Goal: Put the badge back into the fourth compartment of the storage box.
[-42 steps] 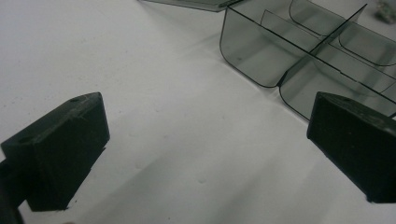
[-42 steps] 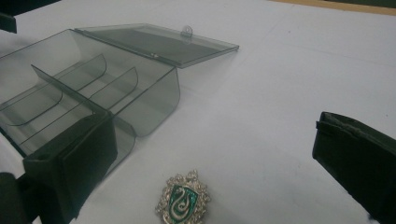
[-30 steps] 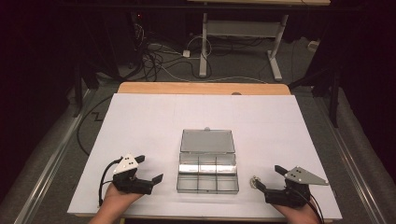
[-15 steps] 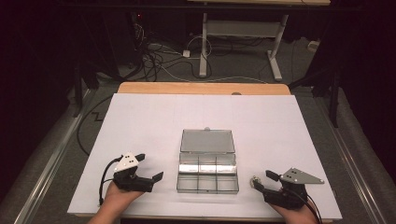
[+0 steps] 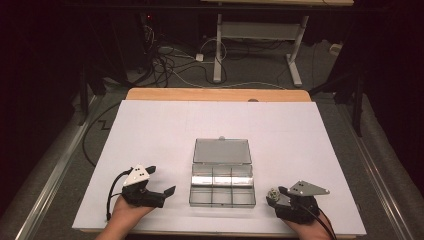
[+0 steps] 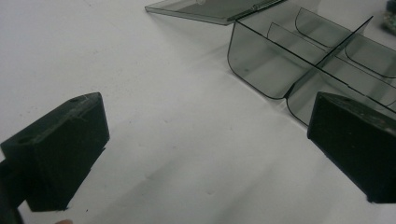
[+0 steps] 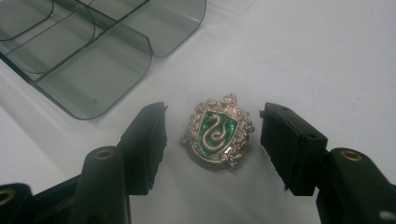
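My right gripper [image 7: 212, 135] at surface's near right corner, jaws just closing, half-wide, straddling crest badge [image 7: 217, 131], pads not touching it. Badge flat on surface, just beside clear compartment box [image 5: 222, 181]. My left gripper [image 5: 160, 192] near left edge, jaws wide, empty.

The left gripper [image 5: 167, 187] is held low at the near left, jaws spread wide, with nothing between them. The right gripper [image 5: 274, 195] is held low at the near right; its jaws have just been closing and remain parted.
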Action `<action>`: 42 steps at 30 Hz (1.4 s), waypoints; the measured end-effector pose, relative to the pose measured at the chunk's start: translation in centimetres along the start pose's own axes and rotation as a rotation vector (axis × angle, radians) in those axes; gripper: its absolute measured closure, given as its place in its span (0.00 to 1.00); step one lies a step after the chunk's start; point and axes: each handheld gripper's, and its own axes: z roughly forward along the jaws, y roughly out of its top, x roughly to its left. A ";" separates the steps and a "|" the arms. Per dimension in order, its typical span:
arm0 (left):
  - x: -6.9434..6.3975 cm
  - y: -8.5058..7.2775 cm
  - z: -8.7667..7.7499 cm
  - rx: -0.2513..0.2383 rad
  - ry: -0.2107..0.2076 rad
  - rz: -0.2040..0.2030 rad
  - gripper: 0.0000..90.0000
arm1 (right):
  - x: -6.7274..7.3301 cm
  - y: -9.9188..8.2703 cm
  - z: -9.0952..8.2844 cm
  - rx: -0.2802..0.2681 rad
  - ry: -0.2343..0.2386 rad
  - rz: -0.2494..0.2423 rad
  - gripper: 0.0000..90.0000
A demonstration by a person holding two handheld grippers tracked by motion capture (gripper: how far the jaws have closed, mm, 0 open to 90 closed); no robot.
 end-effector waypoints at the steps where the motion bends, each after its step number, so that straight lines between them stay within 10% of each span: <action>1: 0.0 0.0 0.0 0.002 0.000 0.001 0.00 | -0.1 0.0 0.1 0.002 0.001 -0.008 0.46; 42: -0.2 0.0 0.2 0.015 0.004 0.011 0.00 | 0.9 0.2 1.0 0.000 -0.051 -0.061 0.63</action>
